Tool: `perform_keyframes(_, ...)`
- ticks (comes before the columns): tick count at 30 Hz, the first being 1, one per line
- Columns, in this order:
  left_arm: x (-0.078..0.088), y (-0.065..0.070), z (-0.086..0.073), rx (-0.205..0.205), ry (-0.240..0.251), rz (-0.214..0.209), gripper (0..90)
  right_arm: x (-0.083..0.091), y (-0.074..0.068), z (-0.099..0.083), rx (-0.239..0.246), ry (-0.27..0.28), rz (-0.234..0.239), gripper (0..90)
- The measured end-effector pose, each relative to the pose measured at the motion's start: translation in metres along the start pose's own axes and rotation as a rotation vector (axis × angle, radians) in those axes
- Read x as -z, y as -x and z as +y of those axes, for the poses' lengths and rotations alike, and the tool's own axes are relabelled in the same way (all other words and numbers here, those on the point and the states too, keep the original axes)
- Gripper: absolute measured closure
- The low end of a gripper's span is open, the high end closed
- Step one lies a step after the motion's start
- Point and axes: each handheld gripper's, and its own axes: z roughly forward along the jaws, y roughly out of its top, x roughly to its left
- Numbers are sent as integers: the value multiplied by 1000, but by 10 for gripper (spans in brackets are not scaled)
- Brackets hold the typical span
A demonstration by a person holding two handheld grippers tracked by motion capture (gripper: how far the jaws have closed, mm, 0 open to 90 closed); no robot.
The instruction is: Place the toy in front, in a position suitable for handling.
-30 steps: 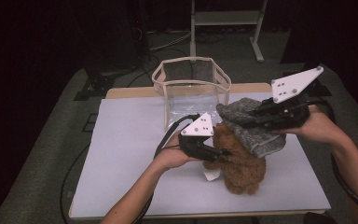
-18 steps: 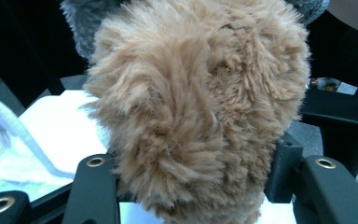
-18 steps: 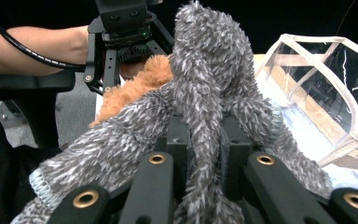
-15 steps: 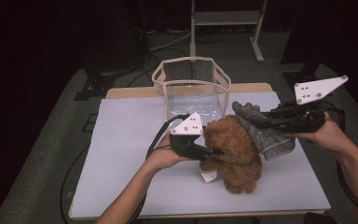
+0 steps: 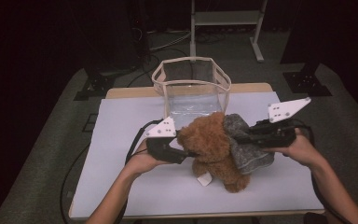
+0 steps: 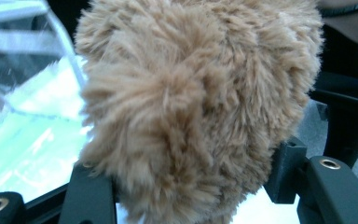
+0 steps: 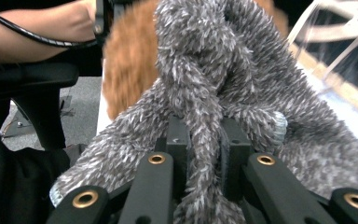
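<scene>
A brown teddy bear (image 5: 213, 145) stands upright in the middle of the white table (image 5: 121, 140). My left gripper (image 5: 185, 154) is shut on its left side; in the left gripper view the tan fur (image 6: 200, 107) bulges between the two black jaws. A grey fuzzy cloth (image 5: 248, 148) hangs against the bear's right side. My right gripper (image 5: 240, 138) is shut on a fold of that grey cloth (image 7: 242, 88), which is pinched between the pads (image 7: 177, 140).
A clear bin with a beige rim (image 5: 191, 77) stands open at the back of the table, just behind the bear. A white tag (image 5: 205, 179) lies at the bear's foot. A metal stand (image 5: 226, 18) is on the dark floor beyond.
The bear has come up from lying to upright. My left gripper shifted left with it. My right gripper swung out, then came down and in, with the grey cloth now at the bear's side.
</scene>
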Motion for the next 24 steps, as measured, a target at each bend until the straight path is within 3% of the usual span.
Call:
perform_keyframes(5, 15, -2, -26, 24, -23, 3, 366, -33, 2, -20, -20, 0, 32, 769)
perform_keyframes(13, 45, 2, -59, 57, -35, 29, 281, -65, -9, -21, 13, -40, 52, 772)
perform_keyframes(19, 64, 4, -62, 34, -39, 71, 266, -80, -15, -19, 54, -93, 50, 772)
perform_keyframes(24, 58, 5, -55, 0, -75, 70, 253, -92, -19, -20, 71, -117, 57, 772)
